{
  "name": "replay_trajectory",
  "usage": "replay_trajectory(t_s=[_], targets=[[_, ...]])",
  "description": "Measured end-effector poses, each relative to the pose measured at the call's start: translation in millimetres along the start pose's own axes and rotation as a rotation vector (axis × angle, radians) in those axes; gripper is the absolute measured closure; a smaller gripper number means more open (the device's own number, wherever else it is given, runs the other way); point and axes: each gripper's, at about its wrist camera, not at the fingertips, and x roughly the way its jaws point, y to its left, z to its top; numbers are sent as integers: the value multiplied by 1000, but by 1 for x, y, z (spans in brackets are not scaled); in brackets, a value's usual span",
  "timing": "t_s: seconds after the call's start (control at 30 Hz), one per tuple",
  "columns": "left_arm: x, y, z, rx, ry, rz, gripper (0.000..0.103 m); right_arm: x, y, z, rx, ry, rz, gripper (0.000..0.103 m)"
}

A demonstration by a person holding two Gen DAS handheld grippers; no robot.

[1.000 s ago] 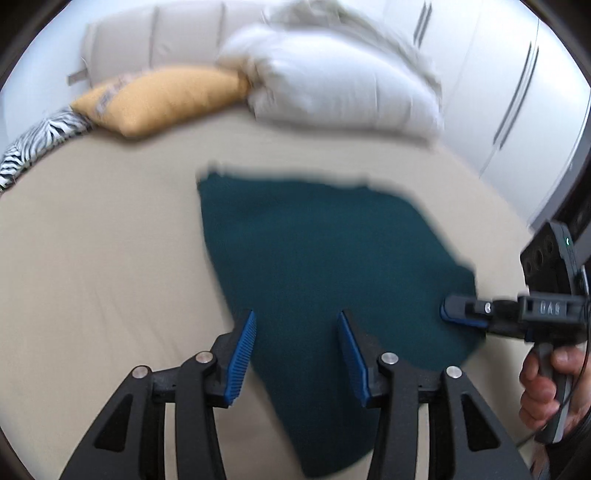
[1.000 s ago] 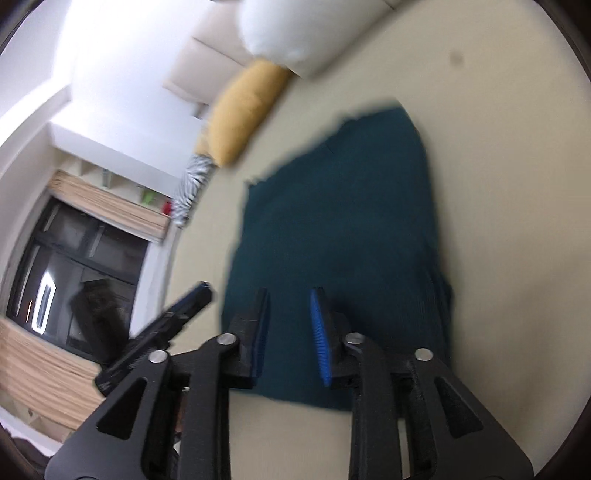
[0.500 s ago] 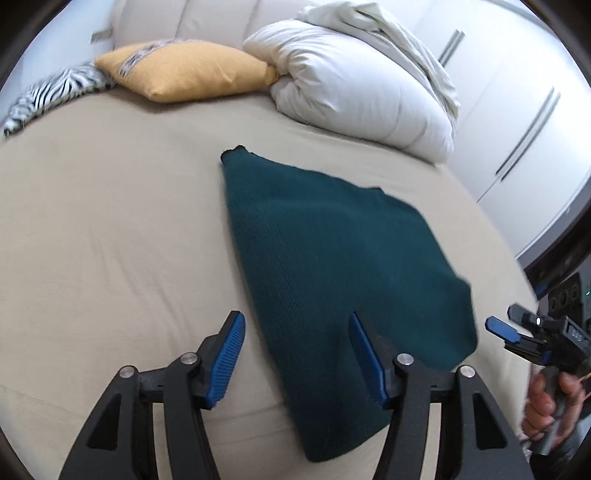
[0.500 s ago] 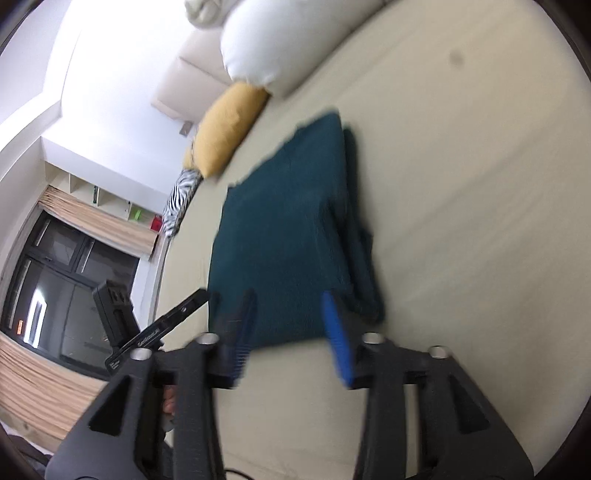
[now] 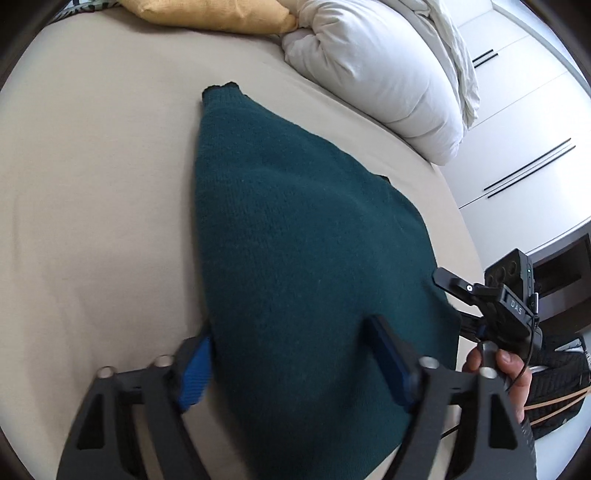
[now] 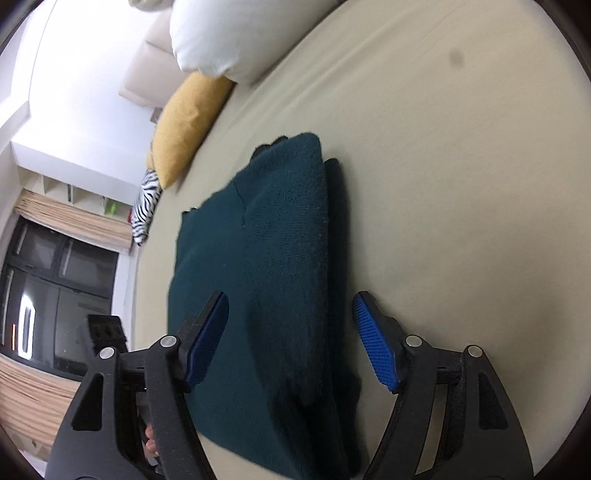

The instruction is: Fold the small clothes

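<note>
A dark teal knitted garment [image 5: 295, 251] lies folded flat on the beige bed sheet [image 5: 92, 206]. It also shows in the right wrist view [image 6: 266, 266], with a thicker folded layer along its right side. My left gripper [image 5: 295, 354] is open and empty, its jaws straddling the garment's near end just above it. My right gripper [image 6: 291, 336] is open wide and empty, over the garment's near right edge. The right gripper also shows at the garment's right edge in the left wrist view [image 5: 491, 299], held by a hand.
A white duvet [image 5: 384, 70] and a mustard pillow [image 5: 214, 13] lie at the head of the bed. A zebra-print cushion [image 6: 146, 206] sits beyond the pillow. White wardrobe doors [image 5: 524, 122] stand to the right, a dark window [image 6: 55, 280] to the left.
Both grippers moved down and closer to the garment. The right gripper opened from nearly shut to wide open. The left gripper stayed open and now straddles the near end.
</note>
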Motion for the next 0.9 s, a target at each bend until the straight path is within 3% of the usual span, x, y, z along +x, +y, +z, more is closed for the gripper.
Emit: replay_trajectory(t_s=[0.1, 0.13, 0.33, 0.43, 0.6, 0.9], targets=[[4, 3, 7, -18, 13, 4, 40, 15, 14, 4, -44, 55, -38, 49], [5, 3, 8, -16, 17, 10, 44, 18, 17, 1, -70, 74, -83, 61], [-5, -8, 8, 26, 11, 55, 61, 25, 50, -7, -168, 37, -233, 79], [-26, -18, 2, 76, -6, 84, 64, 17, 75, -18, -250, -1, -298, 81], [-78, -17, -13, 121, -56, 91, 64, -8, 138, -56, -368, -47, -283, 82], [-210, 14, -70, 194, -145, 162, 64, -25, 248, -157, -506, -75, -148, 82]])
